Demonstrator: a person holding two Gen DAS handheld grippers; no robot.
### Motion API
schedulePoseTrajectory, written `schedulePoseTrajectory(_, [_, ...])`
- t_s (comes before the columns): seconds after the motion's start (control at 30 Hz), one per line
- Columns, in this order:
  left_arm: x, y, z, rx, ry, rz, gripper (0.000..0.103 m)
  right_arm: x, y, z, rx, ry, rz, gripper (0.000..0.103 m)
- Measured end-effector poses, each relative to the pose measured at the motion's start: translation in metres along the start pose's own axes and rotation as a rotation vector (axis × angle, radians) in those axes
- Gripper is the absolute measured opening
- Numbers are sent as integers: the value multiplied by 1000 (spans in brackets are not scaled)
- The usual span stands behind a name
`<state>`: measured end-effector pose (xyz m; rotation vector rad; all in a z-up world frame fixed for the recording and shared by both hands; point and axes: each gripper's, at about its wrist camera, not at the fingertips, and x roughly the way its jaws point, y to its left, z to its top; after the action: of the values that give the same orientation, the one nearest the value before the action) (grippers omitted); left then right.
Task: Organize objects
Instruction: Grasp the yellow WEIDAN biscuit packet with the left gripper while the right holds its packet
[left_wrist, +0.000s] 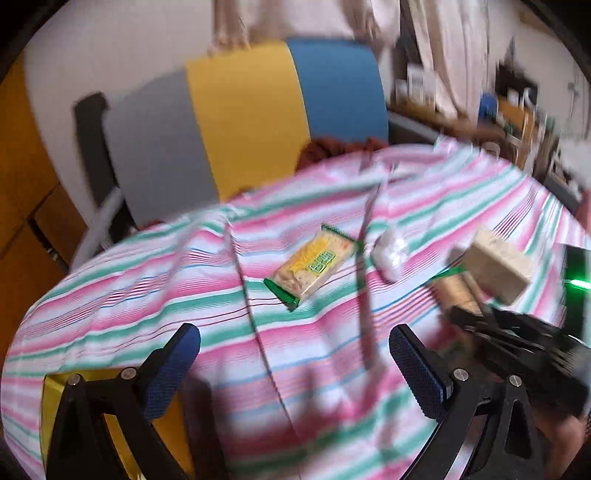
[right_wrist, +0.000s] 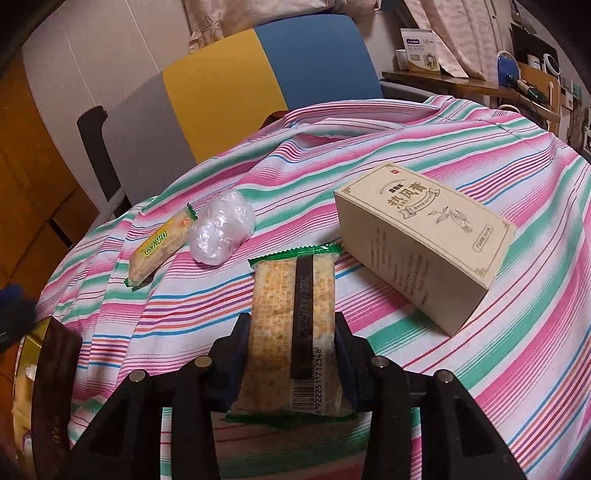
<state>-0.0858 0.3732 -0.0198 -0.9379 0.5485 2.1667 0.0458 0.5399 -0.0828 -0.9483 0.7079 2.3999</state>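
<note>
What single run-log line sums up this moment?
right gripper: shut on cracker pack | left gripper: open, empty | on cloth: second pack, box

Warm, dim indoor light; the left wrist view is smeared by motion blur, with green glare at its right edge. The right wrist view is sharp. Both bend and darken at corners

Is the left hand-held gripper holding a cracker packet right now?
No, the left hand-held gripper is open over the striped cloth, with the nearest cracker packet lying beyond its fingertips.
</note>
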Motion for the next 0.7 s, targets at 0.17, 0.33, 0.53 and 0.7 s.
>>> schedulePoseTrajectory(0.17, [70, 13, 30, -24, 108, 29, 103, -2, -4, -1, 17, -16, 21, 42])
schedulePoseTrajectory(0.33, [102, 7, 45, -1, 138, 37, 103, -3, -5, -2, 30, -25, 34, 42])
schedulePoseTrajectory(0.53, [128, -7, 52, 61, 126, 26, 99, -3, -9, -2, 49, -34, 51, 42])
schedulePoseTrajectory(0.7, [132, -11, 47, 27, 108, -82, 72, -2, -10, -3, 59, -41, 56, 41])
